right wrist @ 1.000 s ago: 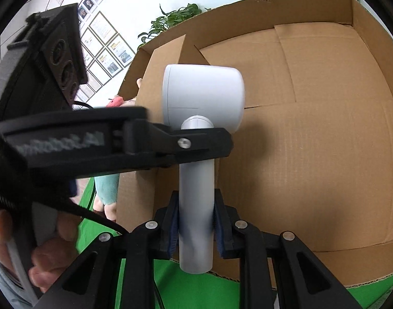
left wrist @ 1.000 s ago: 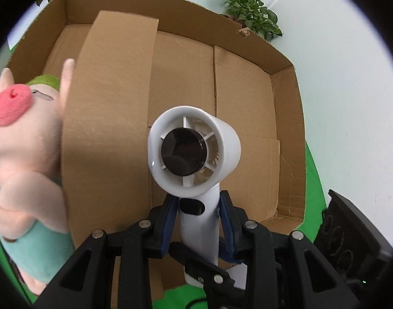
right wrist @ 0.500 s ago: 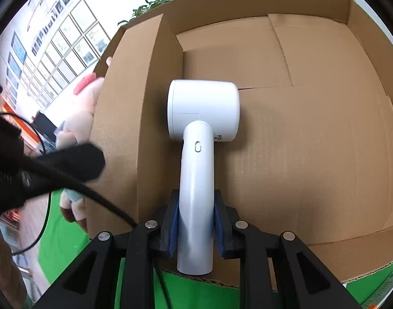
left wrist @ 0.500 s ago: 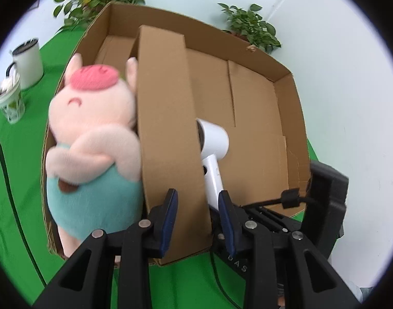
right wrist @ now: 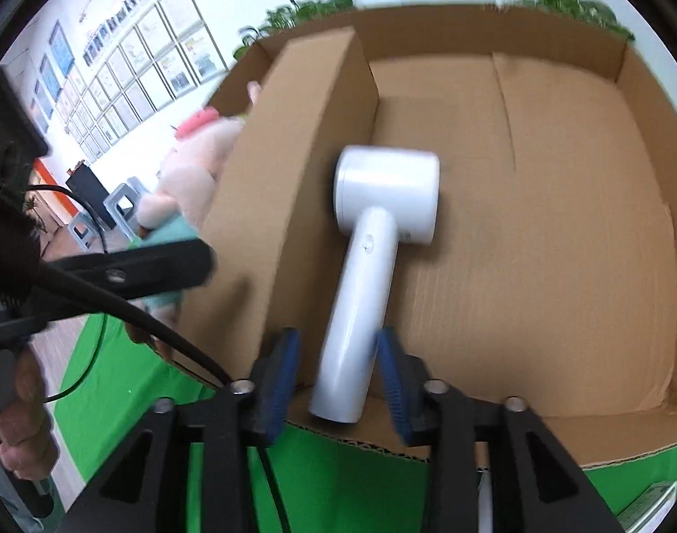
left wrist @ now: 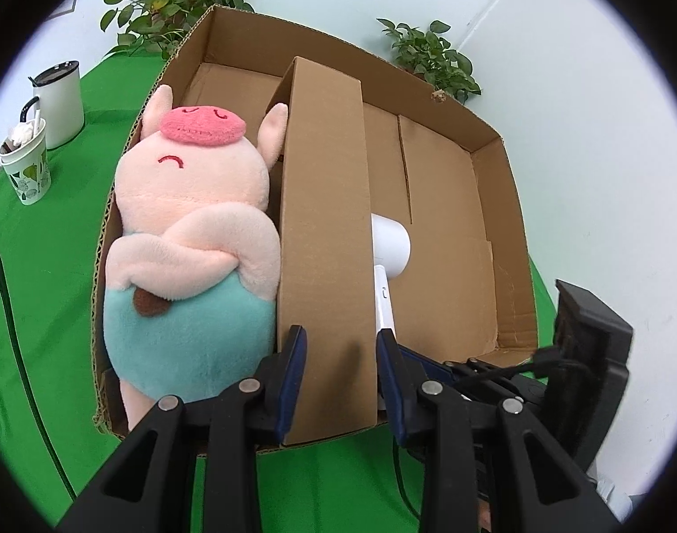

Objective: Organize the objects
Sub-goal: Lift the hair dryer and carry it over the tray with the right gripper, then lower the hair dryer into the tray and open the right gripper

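Release step: our right gripper (right wrist: pixel 338 373) opens off the hair dryer (right wrist: pixel 378 240) in the box (left wrist: pixel 507 240); left gripper (left wrist: pixel 340 382) gapes empty; next we withdraw

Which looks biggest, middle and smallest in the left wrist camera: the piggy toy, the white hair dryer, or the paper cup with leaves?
1. Piggy toy, biggest by far.
2. White hair dryer, partly hidden behind the cardboard divider.
3. Paper cup.
The last two look nearly alike, so their order is unsure.

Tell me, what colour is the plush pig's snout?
Bright pink, on the plush pig; the left wrist view shows it best.
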Available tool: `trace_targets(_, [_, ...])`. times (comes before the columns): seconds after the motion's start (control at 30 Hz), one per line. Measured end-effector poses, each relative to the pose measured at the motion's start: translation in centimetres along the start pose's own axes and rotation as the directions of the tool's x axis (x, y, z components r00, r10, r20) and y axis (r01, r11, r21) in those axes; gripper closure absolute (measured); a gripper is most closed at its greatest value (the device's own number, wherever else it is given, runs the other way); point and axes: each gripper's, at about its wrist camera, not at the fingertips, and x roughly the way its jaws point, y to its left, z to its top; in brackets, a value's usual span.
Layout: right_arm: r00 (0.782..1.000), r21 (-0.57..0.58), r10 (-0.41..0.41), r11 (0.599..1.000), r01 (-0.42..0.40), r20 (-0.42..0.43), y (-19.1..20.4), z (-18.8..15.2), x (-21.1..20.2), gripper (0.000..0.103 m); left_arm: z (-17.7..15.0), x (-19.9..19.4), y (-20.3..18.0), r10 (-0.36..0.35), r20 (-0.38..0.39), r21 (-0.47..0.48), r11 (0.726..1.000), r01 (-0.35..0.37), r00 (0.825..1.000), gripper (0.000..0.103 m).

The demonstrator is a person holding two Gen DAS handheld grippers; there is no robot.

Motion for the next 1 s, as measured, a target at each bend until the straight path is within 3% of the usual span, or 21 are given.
trace_targets(0.2, [0.999, -0.027, -0.031, 0.999, 0.031, -0.017, 0.7, 0.6, 2.1, 0.076, -0.7, -0.1, -0.7, 0.063, 0.030, 0.047, 0.997, -0.064, 0.998, 0.072])
trace_targets(0.4, [0.995, -0.108, -0.104, 0.989, 0.103, 0.005, 2.9, 0.9, 2.6, 0.073, -1.2, -1.3, -1.5, 0.176, 0.120, 0.069, 0.980, -0.185, 0.977, 0.072])
trace_targets(0.43, [0.994, -0.111, -0.107, 0.988, 0.109, 0.018, 3.0, 0.9, 2.4, 0.069, -1.4, -1.8, -1.7, 0.196, 0.148, 0.078, 0.975, -0.209, 0.969, 0.071])
trace_targets(0.5, [0.992, -0.087, -0.117, 0.989, 0.122, 0.052, 2.8, 0.8, 1.5, 0.032, -1.6, -2.4, -2.2, 0.232, 0.198, 0.086, 0.964, -0.253, 0.952, 0.061])
trace_targets(0.6, [0.983, -0.069, -0.122, 0.989, 0.133, 0.140, 2.6, 0.0, -1.5, 0.003, -2.3, -3.5, -3.1, 0.278, 0.283, 0.083, 0.947, -0.312, 0.918, 0.044])
trace_targets(0.63, [0.979, -0.072, -0.121, 0.988, 0.134, 0.163, 1.4, 1.9, -1.5, 0.000, -2.5, -3.9, -3.7, 0.298, 0.317, 0.079, 0.938, -0.338, 0.900, 0.039])
trace_targets(0.7, [0.967, -0.091, -0.140, 0.983, 0.163, 0.214, -0.5, -0.1, -6.1, 0.001, -3.0, -4.6, -5.0, 0.327, 0.385, 0.077, 0.920, -0.383, 0.863, 0.023])
trace_targets(0.73, [0.959, -0.095, -0.156, 0.979, 0.183, 0.237, -0.5, -0.2, -6.8, 0.001, -3.5, -5.0, -5.9, 0.339, 0.434, 0.085, 0.907, -0.413, 0.835, 0.023])
trace_targets(0.83, [0.939, -0.090, -0.190, 0.970, 0.224, 0.286, -2.3, -0.5, -9.1, 0.001, -4.5, -5.4, -8.1, 0.380, 0.492, 0.109, 0.866, -0.488, 0.783, 0.021])
trace_targets(0.93, [0.925, -0.058, -0.228, 0.965, 0.257, 0.305, -1.2, -4.4, -14.2, 0.001, -5.1, -5.3, -9.4, 0.393, 0.498, 0.105, 0.858, -0.504, 0.773, 0.021])
trace_targets(1.0, [0.921, -0.031, -0.241, 0.964, 0.262, 0.305, -3.6, -4.8, -14.2, 0.001, -5.2, -5.2, -10.0, 0.385, 0.499, 0.111, 0.860, -0.498, 0.776, 0.021])
